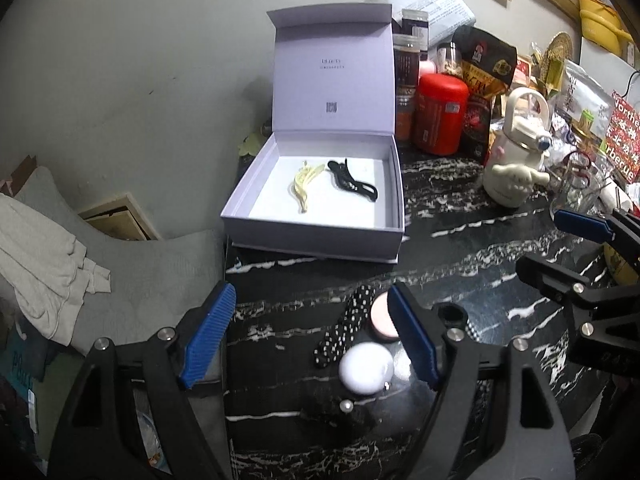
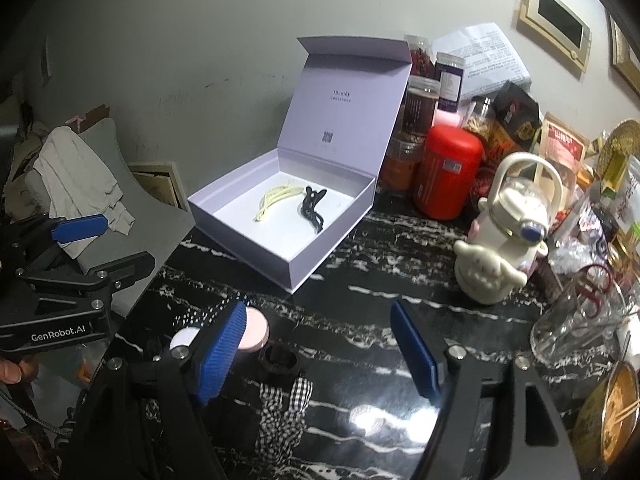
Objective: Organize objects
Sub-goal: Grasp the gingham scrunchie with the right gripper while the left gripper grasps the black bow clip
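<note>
I hold my left gripper point(image 1: 310, 334) and my right gripper point(image 2: 320, 354) side by side, both tipped down and forward, with the blue pads point(image 1: 208, 334) on each set wide apart and squeezing nothing.

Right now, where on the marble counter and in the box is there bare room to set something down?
Free: the counter between the lavender box and the cream kettle; also the box floor's near part, in front of the cream hair clip and black hair clip. Crowded: the back right around the red canister, and the near edge with the pink compact and checked scrunchie.
</note>
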